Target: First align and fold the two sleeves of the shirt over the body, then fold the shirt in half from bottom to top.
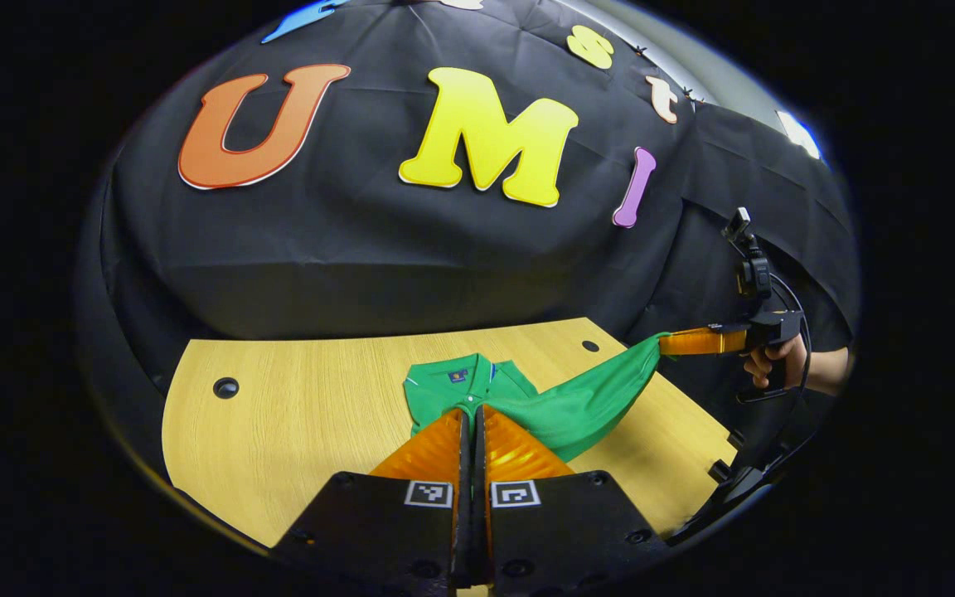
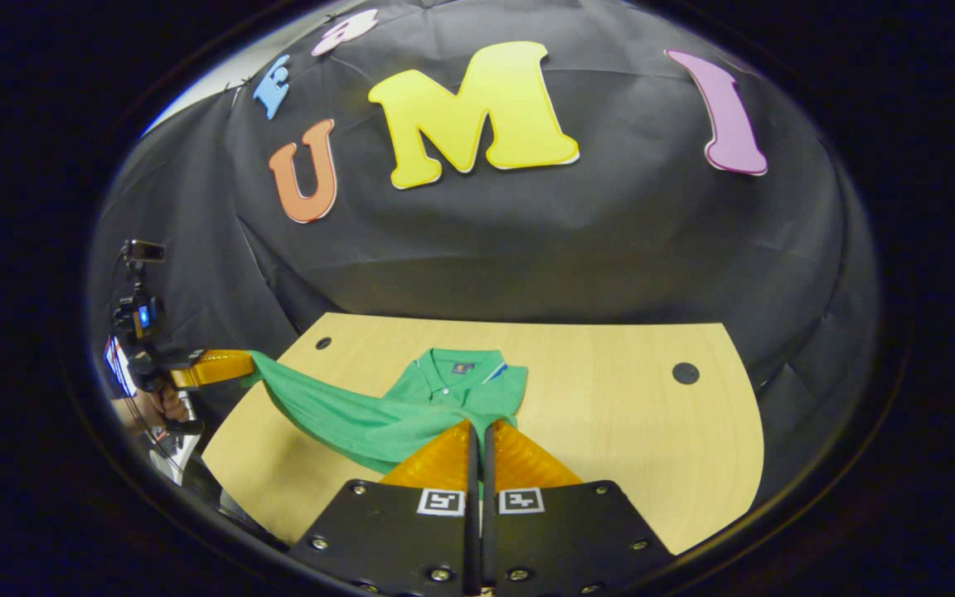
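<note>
Left gripper (image 1: 472, 423) fingers (image 1: 436, 448) pressed together, tips down at the green shirt (image 1: 527, 398) just below the collar; a thin dark slit between them, whether cloth is pinched in it cannot be told. Right gripper (image 2: 478, 435) fingers (image 2: 527, 456) also together, tips at the shirt's near edge where the fabric bunches; the same, grip on the cloth cannot be told from its own view. In the left gripper view the right gripper (image 1: 666, 342) sits off the surface's right edge, held by a hand (image 1: 776, 358), fingers clamped on the shirt's stretched end, which rises off the surface in a taut wedge. In the right gripper view the left gripper (image 2: 249, 363) shows past the surface's left edge, fingers clamped on a stretched end of the shirt too, with a hand (image 2: 164, 404) on its handle. Shirt is polo type, soft knit, collar (image 2: 454, 358) flat and pointing to the far edge, with a small dark neck label (image 2: 462, 367) with a tiny mark, too small to read, and a pale stripe at the collar edge. Shirt lies mid-surface, near the front edge. Surface (image 2: 610, 414) is light wood grain, with a rounded outline and round dark holes (image 2: 685, 372) near the far corners. Square black-and-white coded tags (image 1: 429, 493) on the gripper bodies.
</note>
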`<state>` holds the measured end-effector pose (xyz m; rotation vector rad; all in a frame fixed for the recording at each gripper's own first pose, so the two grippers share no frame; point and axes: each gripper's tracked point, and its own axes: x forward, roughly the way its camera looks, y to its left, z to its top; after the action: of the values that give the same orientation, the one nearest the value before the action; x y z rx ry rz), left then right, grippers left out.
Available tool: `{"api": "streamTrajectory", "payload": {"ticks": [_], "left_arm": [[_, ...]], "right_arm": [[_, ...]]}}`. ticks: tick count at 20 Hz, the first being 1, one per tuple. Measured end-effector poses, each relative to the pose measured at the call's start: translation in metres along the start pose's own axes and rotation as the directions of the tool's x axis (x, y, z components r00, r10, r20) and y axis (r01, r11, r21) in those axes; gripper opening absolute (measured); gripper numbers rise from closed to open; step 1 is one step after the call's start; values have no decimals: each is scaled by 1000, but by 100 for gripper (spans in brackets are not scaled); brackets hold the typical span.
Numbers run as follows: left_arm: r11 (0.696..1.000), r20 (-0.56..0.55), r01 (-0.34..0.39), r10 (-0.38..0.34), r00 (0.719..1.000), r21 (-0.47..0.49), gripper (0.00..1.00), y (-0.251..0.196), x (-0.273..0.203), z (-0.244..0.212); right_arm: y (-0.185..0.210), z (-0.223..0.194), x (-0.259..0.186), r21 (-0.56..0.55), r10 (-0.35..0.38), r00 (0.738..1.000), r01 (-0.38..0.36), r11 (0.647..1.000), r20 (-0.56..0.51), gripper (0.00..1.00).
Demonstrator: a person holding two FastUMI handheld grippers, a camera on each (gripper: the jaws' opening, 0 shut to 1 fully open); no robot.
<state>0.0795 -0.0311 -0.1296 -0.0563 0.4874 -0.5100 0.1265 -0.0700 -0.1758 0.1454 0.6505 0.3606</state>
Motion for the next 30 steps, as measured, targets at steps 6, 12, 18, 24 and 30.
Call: {"api": "streamTrajectory", "payload": {"ticks": [6,12,18,24,30], "left_arm": [[999,-2,-36,36,999,-10,3,31,36,8],[997,0,-66,66,998,-51,3,63,84,-4],[990,3,-113,113,994,-87,3,90,134,-22],[970,5,-187,190,982,-156,3,112,171,-39],[960,21,-251,256,966,-123,3,127,208,-50]], "right_arm": [[-14,14,38,17,-26,1000,26,1000,9,1],[-31,16,96,56,-41,999,40,998,1,1],[-46,6,153,111,-57,998,59,992,-17,1],[-60,3,199,121,-88,996,87,989,2,1],[-69,-8,236,84,-125,992,124,989,11,1]]}}
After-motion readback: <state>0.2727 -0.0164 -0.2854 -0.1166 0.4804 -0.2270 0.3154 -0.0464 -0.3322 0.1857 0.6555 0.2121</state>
